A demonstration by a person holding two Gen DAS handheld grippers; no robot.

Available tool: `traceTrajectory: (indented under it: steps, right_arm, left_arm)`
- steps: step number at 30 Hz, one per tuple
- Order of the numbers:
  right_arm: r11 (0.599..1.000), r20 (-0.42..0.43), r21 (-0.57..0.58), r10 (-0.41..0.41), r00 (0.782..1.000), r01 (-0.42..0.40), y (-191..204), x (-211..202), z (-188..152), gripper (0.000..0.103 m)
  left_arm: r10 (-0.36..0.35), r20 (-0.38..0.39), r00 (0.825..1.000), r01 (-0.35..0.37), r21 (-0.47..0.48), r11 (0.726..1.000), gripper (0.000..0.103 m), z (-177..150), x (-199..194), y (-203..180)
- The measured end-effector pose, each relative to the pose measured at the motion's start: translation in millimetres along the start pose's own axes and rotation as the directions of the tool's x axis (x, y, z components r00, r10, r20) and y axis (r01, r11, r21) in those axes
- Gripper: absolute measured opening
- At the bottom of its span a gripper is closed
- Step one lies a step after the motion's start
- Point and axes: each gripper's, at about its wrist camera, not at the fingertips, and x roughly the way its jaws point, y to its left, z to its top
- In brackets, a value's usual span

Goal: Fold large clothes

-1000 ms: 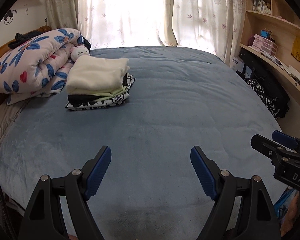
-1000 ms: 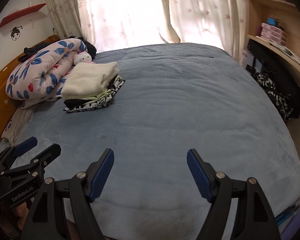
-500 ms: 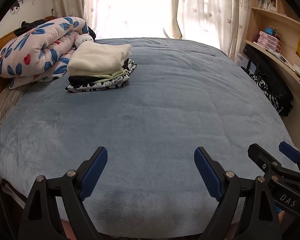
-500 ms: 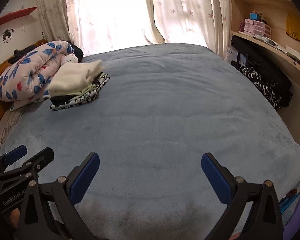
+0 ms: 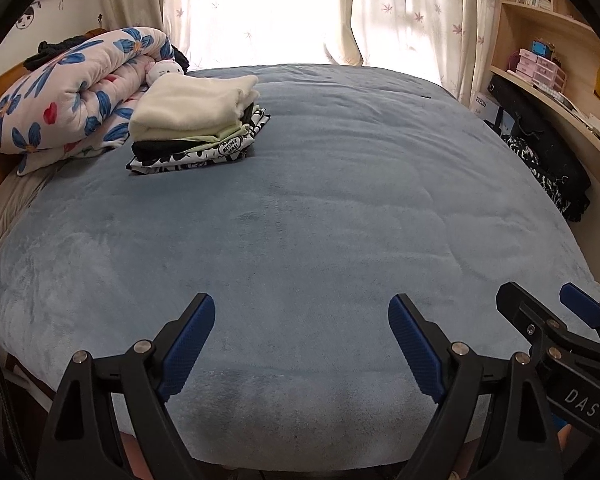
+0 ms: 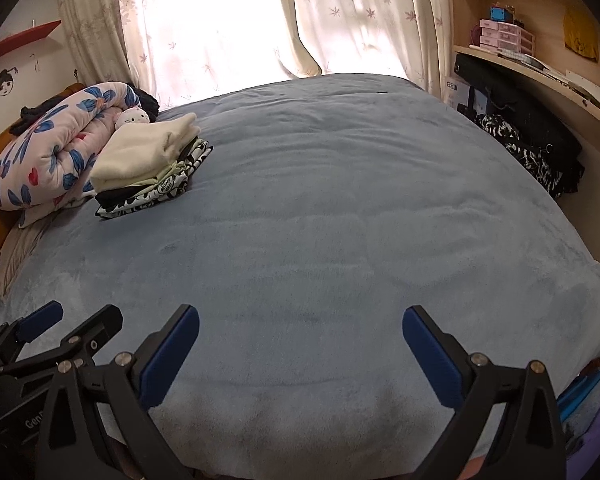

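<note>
- left gripper (image 5: 302, 312) jaws spread, nothing between; they just widened.
- right gripper (image 6: 300, 322) likewise; its body reads "das" in the left view.
- stack of folded clothes (image 5: 196, 120) at ten o'clock on the blue blanket (image 5: 320, 220).

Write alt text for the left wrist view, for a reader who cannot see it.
The left gripper hangs open and empty over the near edge of a blue bedspread, with the open right gripper beside it at the right. A stack of folded clothes lies at the far left against a rolled floral quilt, with bright curtains behind.
</note>
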Motion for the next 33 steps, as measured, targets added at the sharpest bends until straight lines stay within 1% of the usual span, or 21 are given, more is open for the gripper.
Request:
traceTrajectory:
  steps: [33]
  right_arm:
    - [0.999, 0.028, -0.021, -0.031, 0.999, 0.031, 5.9, -8.0, -10.5, 0.102]
  left_arm:
    - [0.03, -0.007, 1.0, -0.031, -0.03, 0.999, 0.088, -18.1, -7.8, 1.0]
